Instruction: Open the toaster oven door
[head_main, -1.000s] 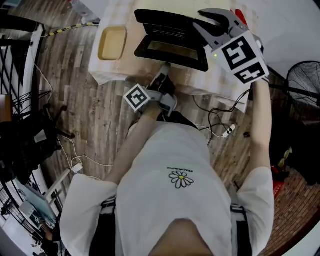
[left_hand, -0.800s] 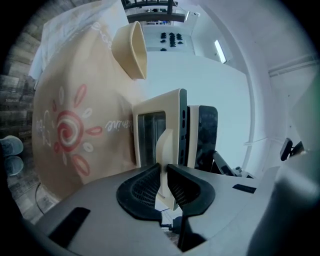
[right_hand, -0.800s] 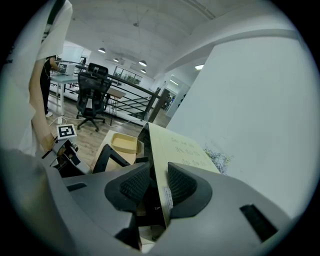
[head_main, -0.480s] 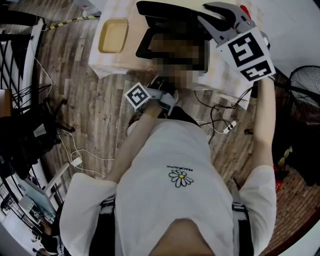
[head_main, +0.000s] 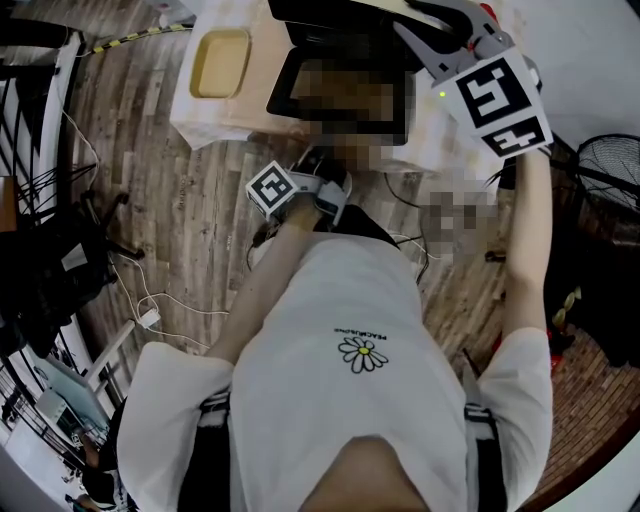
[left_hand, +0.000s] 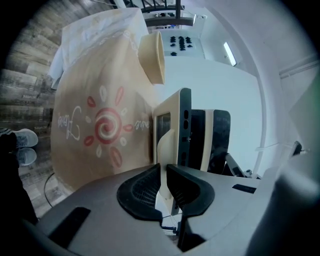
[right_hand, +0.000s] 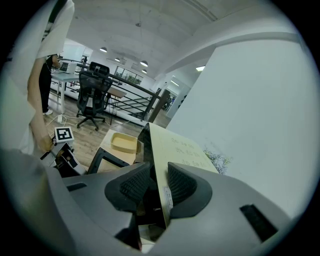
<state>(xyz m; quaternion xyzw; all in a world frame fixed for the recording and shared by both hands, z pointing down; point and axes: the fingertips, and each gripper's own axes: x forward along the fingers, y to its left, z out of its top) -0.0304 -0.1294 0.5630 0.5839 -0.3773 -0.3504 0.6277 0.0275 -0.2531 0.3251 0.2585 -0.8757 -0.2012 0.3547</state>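
One worktop (head_main: 215, 118) carries everything. A beige cloth (left_hand: 100, 100) printed with a red sun swirl drapes over it, and a shallow yellow tray (head_main: 220, 62) sits on the cloth just beside the toaster oven (right_hand: 175, 150). Grey-brown plank floor (head_main: 130, 150) runs all round, with white cables (head_main: 150, 310) trailing across it and a fan (head_main: 612, 165) off to the person's right. Farther back, the right gripper view shows a black office chair (right_hand: 95, 90), a dark railing (right_hand: 131, 97), ceiling lights (right_hand: 144, 63) and a plain white wall (right_hand: 250, 125) beside the oven.

The oven's door (head_main: 284, 92) hangs swung down toward the person. The left claw (left_hand: 163, 175) points level at it. Its jaws have just been closing and now pinch the cream handle (left_hand: 165, 145) between their pads. The right claw (right_hand: 159, 172) slants down from above and is clamped on the edge of the oven's cream top, one pad on each side.

In the head view a mosaic patch covers most of the door and the left claw's tips. A second patch blurs a bit of floor, and the oven's back is cut off at the top edge. The print on the oven's top is too small to read. The person's white shirt (head_main: 340, 380) hides the floor beneath it.
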